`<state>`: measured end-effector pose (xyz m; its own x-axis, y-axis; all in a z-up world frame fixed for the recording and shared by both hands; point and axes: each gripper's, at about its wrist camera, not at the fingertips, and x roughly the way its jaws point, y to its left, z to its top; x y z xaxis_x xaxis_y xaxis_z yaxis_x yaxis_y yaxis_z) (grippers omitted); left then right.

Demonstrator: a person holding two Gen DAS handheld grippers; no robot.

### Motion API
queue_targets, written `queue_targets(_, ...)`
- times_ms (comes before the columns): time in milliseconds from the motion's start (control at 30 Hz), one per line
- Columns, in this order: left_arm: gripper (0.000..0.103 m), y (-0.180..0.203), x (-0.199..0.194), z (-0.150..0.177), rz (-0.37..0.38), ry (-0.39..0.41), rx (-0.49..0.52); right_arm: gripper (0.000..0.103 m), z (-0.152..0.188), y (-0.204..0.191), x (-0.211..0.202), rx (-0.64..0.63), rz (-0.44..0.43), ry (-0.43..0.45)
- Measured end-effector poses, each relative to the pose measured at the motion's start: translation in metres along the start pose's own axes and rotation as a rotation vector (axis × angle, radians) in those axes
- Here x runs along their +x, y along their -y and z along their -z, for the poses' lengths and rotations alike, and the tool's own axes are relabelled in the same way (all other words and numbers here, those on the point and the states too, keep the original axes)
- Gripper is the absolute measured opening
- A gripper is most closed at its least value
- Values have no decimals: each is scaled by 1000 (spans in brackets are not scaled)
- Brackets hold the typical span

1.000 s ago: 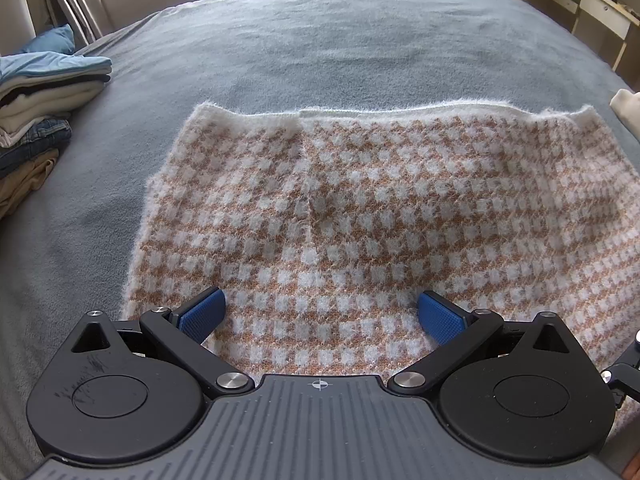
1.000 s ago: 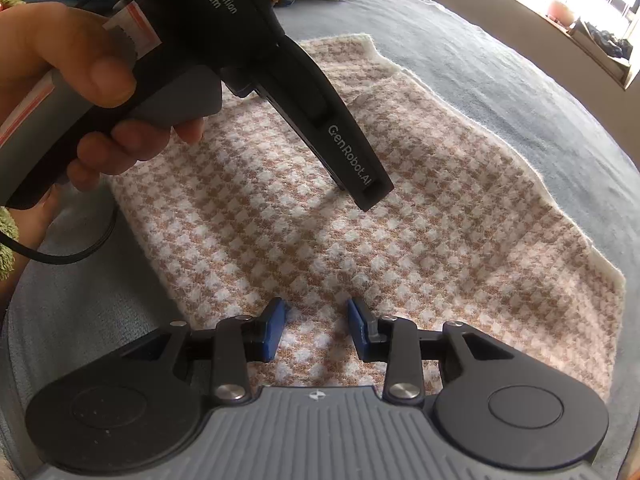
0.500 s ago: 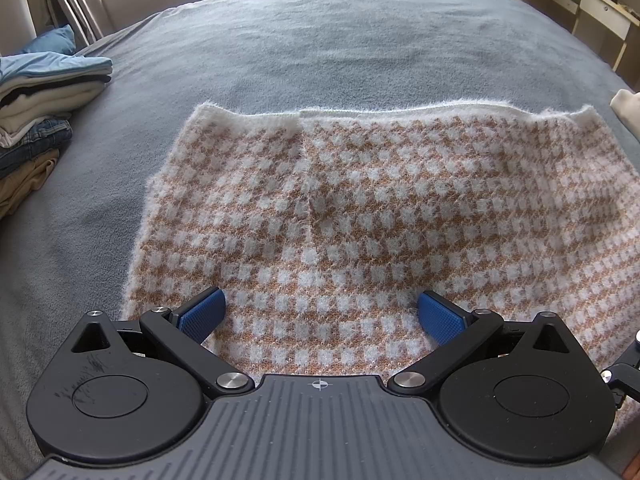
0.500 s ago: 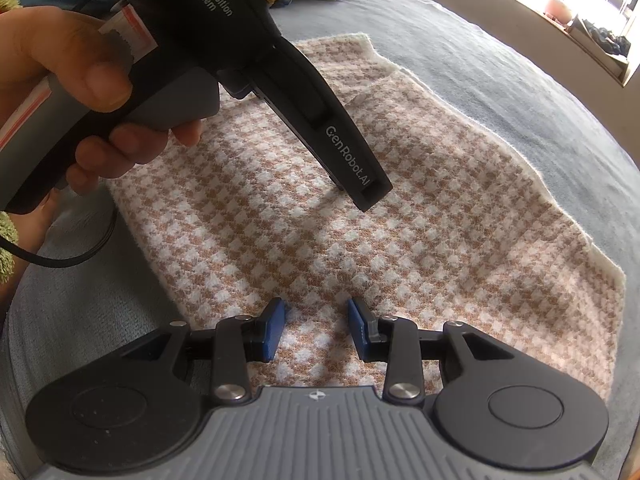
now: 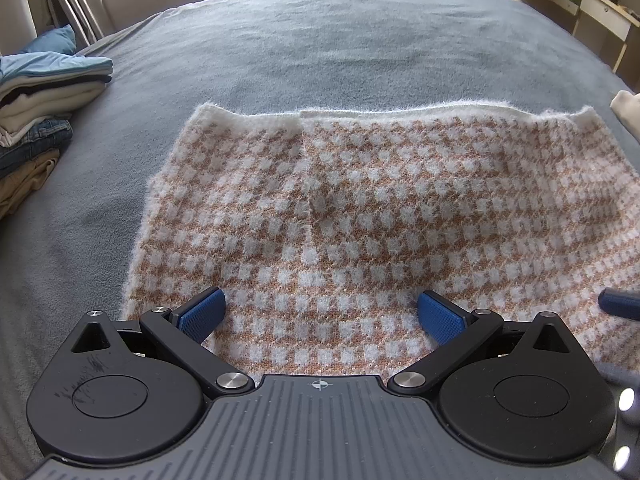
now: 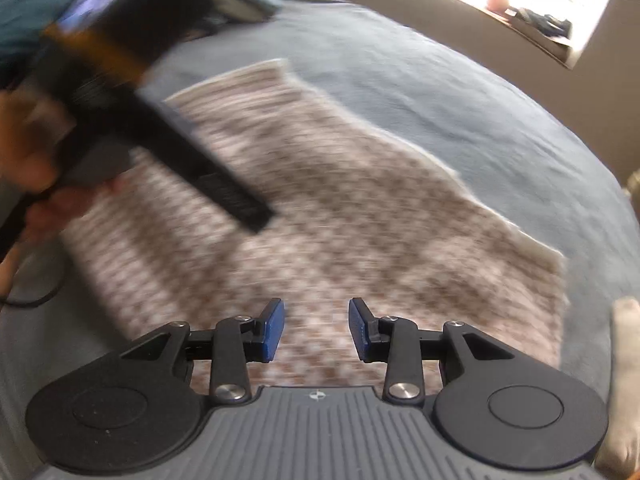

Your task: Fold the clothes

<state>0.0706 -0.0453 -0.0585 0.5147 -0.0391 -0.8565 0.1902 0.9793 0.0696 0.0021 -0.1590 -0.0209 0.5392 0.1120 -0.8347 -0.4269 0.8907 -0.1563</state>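
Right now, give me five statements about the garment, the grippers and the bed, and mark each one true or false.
1. The checked knit garment lies spread flat on the grey bed cover. True.
2. The left gripper is clamped on a fold of the garment. False: its jaws stand wide apart over the cloth, with nothing pinched.
3. A stack of folded clothes sits at the left of the bed in the left wrist view. True.
4. The right gripper holds a sock. False: its jaws are open with only the garment lying beneath them.
5. The garment is plain dark blue. False: it is checked in tan and white with a white edge.
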Motion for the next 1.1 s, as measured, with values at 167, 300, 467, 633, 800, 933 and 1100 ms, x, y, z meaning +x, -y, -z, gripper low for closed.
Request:
queue_targets(167, 103, 1, 0, 1, -5, 0, 5, 39, 22, 5, 11, 88, -30, -38)
queue_targets(300, 103, 0, 0, 1, -3, 1, 0, 38, 17, 13, 3, 143, -51, -44)
queue_targets(467, 103, 1, -1, 1, -3, 2, 0, 38, 6, 21, -10, 192, -15, 40)
queue_targets(633, 103, 2, -1, 1, -8, -2, 4, 38, 17, 22, 20, 205, -27, -13)
queue_targets(800, 103, 0, -1, 1, -2, 0, -1, 38, 3, 31, 5, 234, 10, 30)
queue_targets(933, 103, 0, 0, 0, -1, -3, 0, 38, 0, 37, 15, 267, 32, 39)
queue_targets(1100, 103, 1, 1, 1, -3, 1, 4, 38, 4, 40, 25, 280, 13, 8)
